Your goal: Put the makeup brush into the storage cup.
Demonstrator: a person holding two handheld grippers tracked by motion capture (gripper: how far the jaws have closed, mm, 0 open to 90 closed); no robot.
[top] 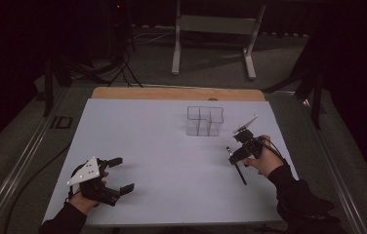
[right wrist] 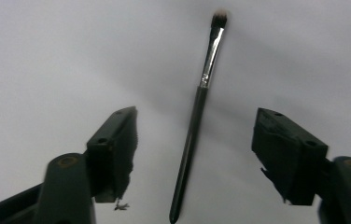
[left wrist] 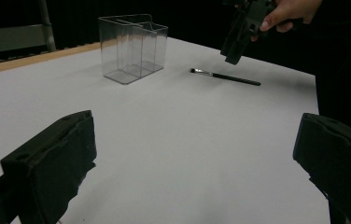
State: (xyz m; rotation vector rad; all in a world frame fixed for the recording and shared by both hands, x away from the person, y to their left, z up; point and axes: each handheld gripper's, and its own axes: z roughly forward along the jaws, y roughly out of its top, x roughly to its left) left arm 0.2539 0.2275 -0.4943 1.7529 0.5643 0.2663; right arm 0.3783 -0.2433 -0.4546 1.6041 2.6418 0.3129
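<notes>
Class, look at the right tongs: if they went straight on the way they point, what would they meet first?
Most likely the makeup brush lying on the white table: the right tongs point down at it, open, jaws either side of its handle, apparently above it.

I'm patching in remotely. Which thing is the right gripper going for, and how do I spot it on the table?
On the white table top, look to the right-hand side, nearer the person than the clear compartment box. There a thin black makeup brush lies flat beneath the right gripper, whose open fingers straddle it untouched. Its silver ferrule and pale bristle tip mark it out.
</notes>
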